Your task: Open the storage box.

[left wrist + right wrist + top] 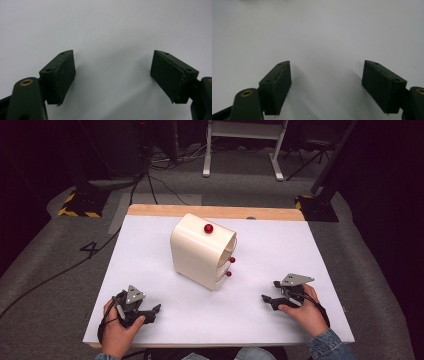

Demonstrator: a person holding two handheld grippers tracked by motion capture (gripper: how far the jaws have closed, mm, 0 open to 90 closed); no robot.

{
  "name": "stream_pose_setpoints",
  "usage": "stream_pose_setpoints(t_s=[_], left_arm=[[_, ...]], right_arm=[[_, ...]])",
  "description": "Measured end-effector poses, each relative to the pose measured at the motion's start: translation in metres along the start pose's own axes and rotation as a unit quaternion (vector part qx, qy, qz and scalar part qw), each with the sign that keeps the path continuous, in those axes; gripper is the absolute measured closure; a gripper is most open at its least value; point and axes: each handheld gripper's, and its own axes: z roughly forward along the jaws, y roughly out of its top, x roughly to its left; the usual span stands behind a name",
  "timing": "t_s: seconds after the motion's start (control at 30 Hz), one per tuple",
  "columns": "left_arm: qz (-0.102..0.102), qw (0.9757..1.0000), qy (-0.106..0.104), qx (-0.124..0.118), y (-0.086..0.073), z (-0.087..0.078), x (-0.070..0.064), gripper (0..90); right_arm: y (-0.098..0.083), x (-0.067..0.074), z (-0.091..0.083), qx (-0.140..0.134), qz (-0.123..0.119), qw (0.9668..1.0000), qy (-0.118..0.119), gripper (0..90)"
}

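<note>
A cream rounded cabinet (200, 251) stands in the middle of the white table (150, 240). It has a red knob on top (208, 228) and two red knobs (231, 260) on the drawer fronts facing right. My left gripper (152, 312) rests near the front left edge, open, nothing between its jaws. The left gripper view has its gripper (112, 72) wide apart over bare white surface. My right gripper (270, 292) rests at the front right, open and pointing left. Its own view (327, 85) has nothing between the pads.
A wooden strip (215, 211) runs along the table's far edge. Beyond it on the grey floor are cables (165, 185), a white frame's legs (240, 155) and stand bases with yellow-black tape (77, 205). The table's front edge lies just behind both hands.
</note>
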Motion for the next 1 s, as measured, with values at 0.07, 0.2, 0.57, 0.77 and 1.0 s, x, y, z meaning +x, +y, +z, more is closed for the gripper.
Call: stream_pose_setpoints(t_s=[0.07,0.2,0.57,0.77,1.0], left_arm=[[0.000,1.0000,0.000,0.001,0.000,0.000,0.000,19.6],[-0.001,1.0000,0.001,0.002,0.000,0.000,0.000,19.4],[0.004,1.0000,-0.005,0.005,0.001,0.001,0.000,16.3],[0.004,1.0000,-0.004,0.004,0.001,0.001,0.000,16.3],[0.005,1.0000,-0.004,0.004,0.001,0.001,0.000,16.3]], right_arm=[[0.002,0.002,-0.002,0.004,-0.003,1.0000,0.008,38.9],[0.009,0.005,-0.007,0.011,-0.032,0.9994,-0.001,44.6],[0.029,0.015,-0.015,-0.146,-0.031,0.9862,0.072,57.1],[0.041,0.022,-0.005,-0.176,-0.038,0.9789,0.096,60.4],[0.058,0.036,0.015,-0.162,-0.051,0.9793,0.110,60.9]])
